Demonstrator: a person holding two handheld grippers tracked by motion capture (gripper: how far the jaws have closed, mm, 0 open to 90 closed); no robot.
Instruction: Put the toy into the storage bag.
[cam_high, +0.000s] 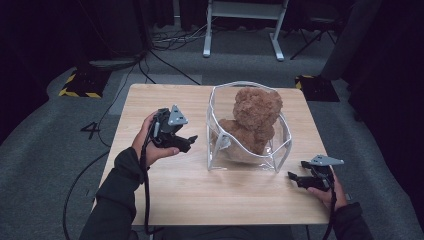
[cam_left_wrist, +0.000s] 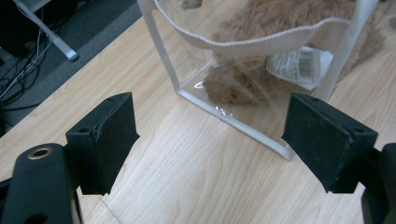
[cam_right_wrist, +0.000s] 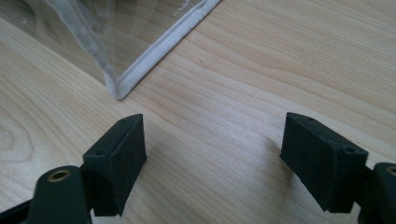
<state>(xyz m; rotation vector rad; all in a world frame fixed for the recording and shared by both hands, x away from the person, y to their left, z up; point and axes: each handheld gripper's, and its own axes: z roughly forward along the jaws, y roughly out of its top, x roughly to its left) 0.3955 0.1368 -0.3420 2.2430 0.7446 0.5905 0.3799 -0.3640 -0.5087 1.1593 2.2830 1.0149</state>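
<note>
Clear bag (cam_high: 248, 150), soft plastic with white piping along every edge; stands upright a little right of centre on the wooden table (cam_high: 165, 200), mouth open upward. Contents: one brown plush bear (cam_high: 255, 117), seated, head risen above the bag's rim, a printed label (cam_left_wrist: 299, 65) pressed against the inside of the near wall. The bear appears to hold the walls out and keep the bag standing.

Left gripper (cam_high: 186, 142): held above the table just left of the bag, jaws spread wide and empty, aimed at the bag's lower left corner, likely so as to take an edge or steady the wall.

Right gripper (cam_high: 294, 177): low over the table near its right edge, jaws spread wide and empty, pointing toward the bag's near right corner, just short of it.

Edges and room: bare tabletop in front of the bag and to its left gives free approach. Right of the bag the margin to the table edge is narrow. The far table edge lies close behind the bag, so pushing it away risks a fall.
</note>
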